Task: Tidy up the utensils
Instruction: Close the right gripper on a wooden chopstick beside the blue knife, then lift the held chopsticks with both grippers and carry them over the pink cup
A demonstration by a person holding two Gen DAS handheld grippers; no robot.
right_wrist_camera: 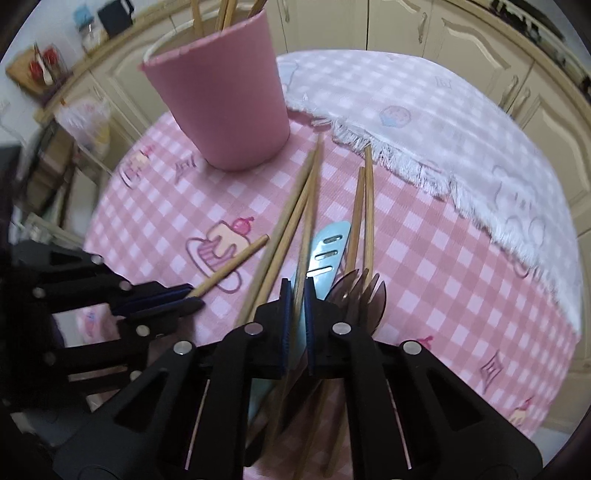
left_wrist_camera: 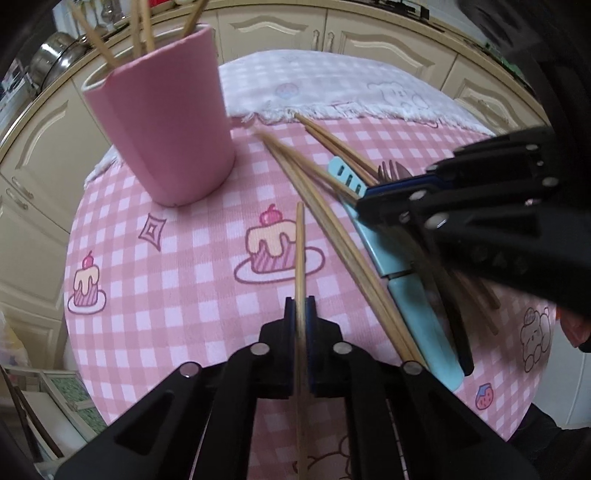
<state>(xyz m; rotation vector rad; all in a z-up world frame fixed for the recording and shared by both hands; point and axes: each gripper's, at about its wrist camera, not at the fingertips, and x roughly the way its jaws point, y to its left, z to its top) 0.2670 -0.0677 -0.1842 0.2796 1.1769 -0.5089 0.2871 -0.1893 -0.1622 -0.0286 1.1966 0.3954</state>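
Lower ends of the loose bamboo chopsticks (right_wrist_camera: 295, 218) vanish under the right gripper (right_wrist_camera: 297, 295) body; how many lie there is hard to count. The right-wrist view is motion-blurred at its left edge. The dark translucent plastic fork (right_wrist_camera: 364, 291) shows only its tines.

Both grippers tilt steeply down toward the round table with pink gingham cake-print cloth (left_wrist_camera: 177, 266).

Left gripper (left_wrist_camera: 301, 314): fingers pinched tight on a single bamboo chopstick (left_wrist_camera: 300, 251), which runs toward 12 o'clock over the cake print.

Right gripper: fingers closed down in the utensil pile, a chopstick and the light-blue slotted plastic utensil (right_wrist_camera: 328, 247) between the pads; which one is actually gripped I cannot tell.

Pink cylindrical cup (left_wrist_camera: 162, 133) stands upright at 11 o'clock, chopsticks (left_wrist_camera: 142, 26) leaning inside, tops cut off.

White fringed checked cloth (right_wrist_camera: 443, 129) covers the far side.
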